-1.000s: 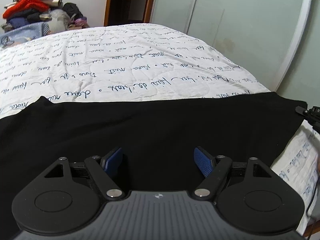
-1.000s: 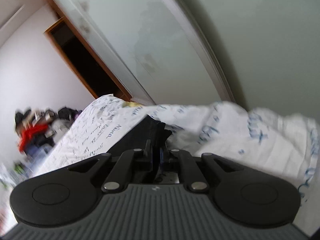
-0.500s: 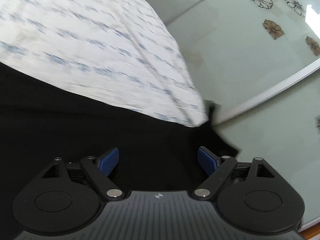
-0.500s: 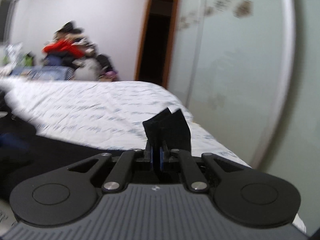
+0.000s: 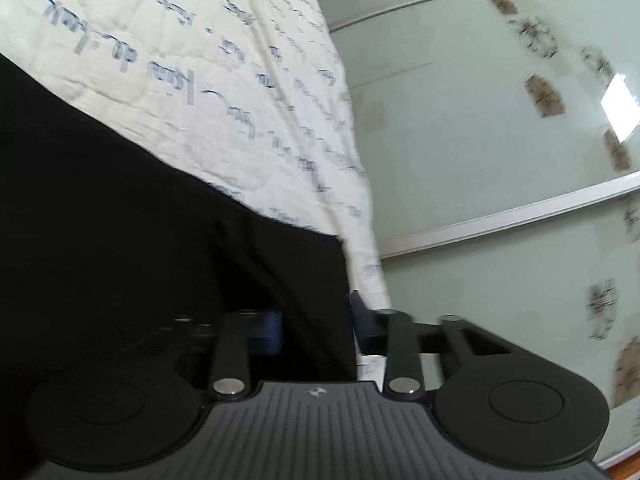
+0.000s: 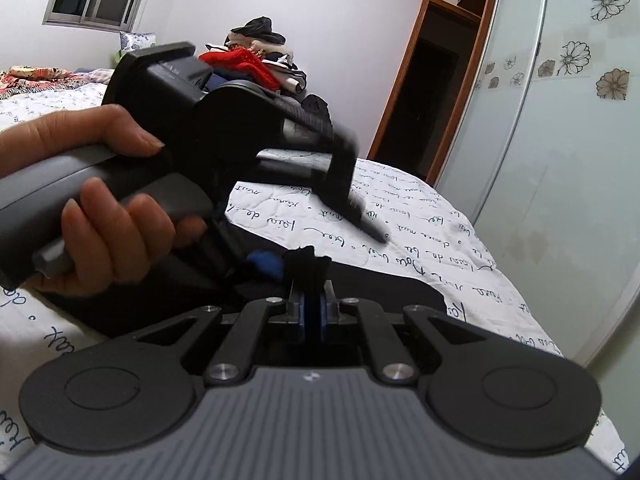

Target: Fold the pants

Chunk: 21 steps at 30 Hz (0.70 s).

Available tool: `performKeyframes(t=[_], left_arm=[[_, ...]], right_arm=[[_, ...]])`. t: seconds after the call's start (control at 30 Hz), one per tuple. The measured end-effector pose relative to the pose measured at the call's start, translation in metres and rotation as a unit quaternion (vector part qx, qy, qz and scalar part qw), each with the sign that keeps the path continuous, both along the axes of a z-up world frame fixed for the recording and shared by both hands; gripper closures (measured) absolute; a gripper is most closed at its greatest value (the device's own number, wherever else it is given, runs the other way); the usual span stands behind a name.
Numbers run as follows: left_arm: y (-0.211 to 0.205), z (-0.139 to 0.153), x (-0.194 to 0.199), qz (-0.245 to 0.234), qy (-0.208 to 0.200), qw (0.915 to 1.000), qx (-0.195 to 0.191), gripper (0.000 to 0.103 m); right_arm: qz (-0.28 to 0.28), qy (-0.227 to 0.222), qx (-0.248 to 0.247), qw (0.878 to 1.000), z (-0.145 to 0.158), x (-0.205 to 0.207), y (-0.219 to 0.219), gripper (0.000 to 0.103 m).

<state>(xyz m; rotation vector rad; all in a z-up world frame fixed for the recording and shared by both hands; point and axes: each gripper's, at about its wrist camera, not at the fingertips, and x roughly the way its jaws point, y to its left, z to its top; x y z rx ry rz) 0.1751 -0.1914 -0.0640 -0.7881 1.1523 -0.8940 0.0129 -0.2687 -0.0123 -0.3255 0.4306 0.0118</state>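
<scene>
Black pants (image 5: 120, 208) lie spread on a white quilt with blue script (image 5: 208, 60). My left gripper (image 5: 316, 326) straddles the pants' right edge; its blue pads stand apart with black cloth between them, and the frame is blurred there. In the right wrist view my right gripper (image 6: 311, 312) is shut on a small tuft of the black pants (image 6: 306, 266), lifted a little above the bed. The left gripper's body (image 6: 224, 128), held in a hand, sits just in front of and above the right one, over the pants (image 6: 392, 292).
A pale green sliding wardrobe with flower decals (image 6: 560, 120) runs along the bed's right side. A dark doorway (image 6: 424, 92) is at the far end. A pile of clothes (image 6: 256, 60) is stacked at the far left of the bed.
My left gripper has swung toward the pants' right edge and its fingers have narrowed around the cloth. My right gripper, still shut on the pants, has moved in beside the left one.
</scene>
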Motion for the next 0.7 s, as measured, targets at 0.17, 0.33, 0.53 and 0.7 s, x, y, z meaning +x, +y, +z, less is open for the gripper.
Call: performKeyframes(t=[0.17, 0.33, 0.53, 0.7], left_arm=[[0.010, 0.003, -0.004, 0.004, -0.034, 0.9991, 0.026, 0.091], [0.028, 0.026, -0.014, 0.012, -0.118, 0.9898, 0.079, 0.091], [0.075, 0.036, -0.017, 0.044, -0.154, 0.9766, 0.144, 0.091], [0.111, 0.040, -0.023, 0.072, -0.188, 0.9595, 0.197, 0.091]], right_arm=[[0.006, 0.005, -0.010, 1.000, -0.001, -0.002, 0.011, 0.094], [0.025, 0.004, -0.026, 0.999, -0.001, -0.004, 0.026, 0.094], [0.078, 0.000, -0.036, 0.996, -0.001, -0.003, 0.059, 0.094], [0.133, 0.004, -0.025, 0.991, -0.005, 0.002, 0.091, 0.094]])
